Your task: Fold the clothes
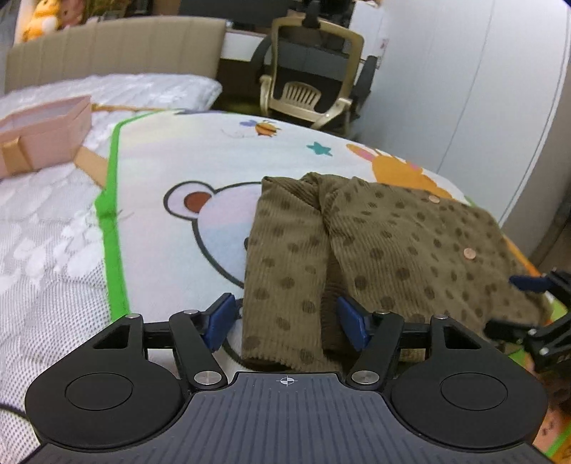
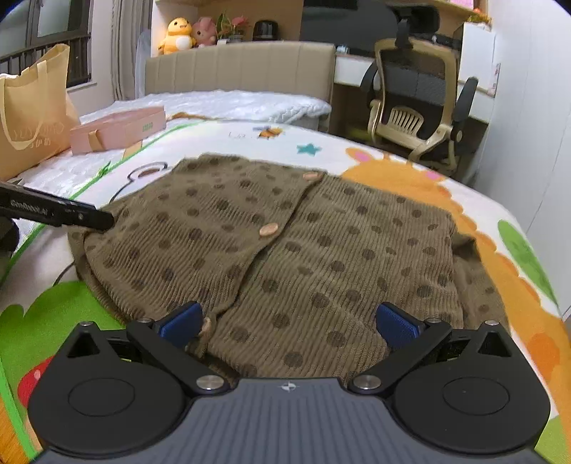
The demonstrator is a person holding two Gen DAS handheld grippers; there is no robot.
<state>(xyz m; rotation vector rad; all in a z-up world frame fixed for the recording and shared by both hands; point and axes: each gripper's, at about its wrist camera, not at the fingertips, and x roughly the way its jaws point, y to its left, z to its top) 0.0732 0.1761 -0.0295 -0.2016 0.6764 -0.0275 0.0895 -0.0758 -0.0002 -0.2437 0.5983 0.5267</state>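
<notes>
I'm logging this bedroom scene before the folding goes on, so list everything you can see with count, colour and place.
cardigan: one, olive with dark dots, on the play mat
play mat: one, cartoon print with green edge, on the bed
gift box: one, pink, far left on the bed
tote bag: one, tan, left
office chair: one, beige and black, beside the bed
plush toys: two, yellow and pink, shelf behind the headboard
left hand-held gripper: open, astride the cardigan's folded left side
right hand-held gripper: open, at its near hem

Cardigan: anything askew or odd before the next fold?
Yes. The cardigan lies lopsided: its left sleeve is folded in, while the right edge is rumpled and spills out past the body.
</notes>
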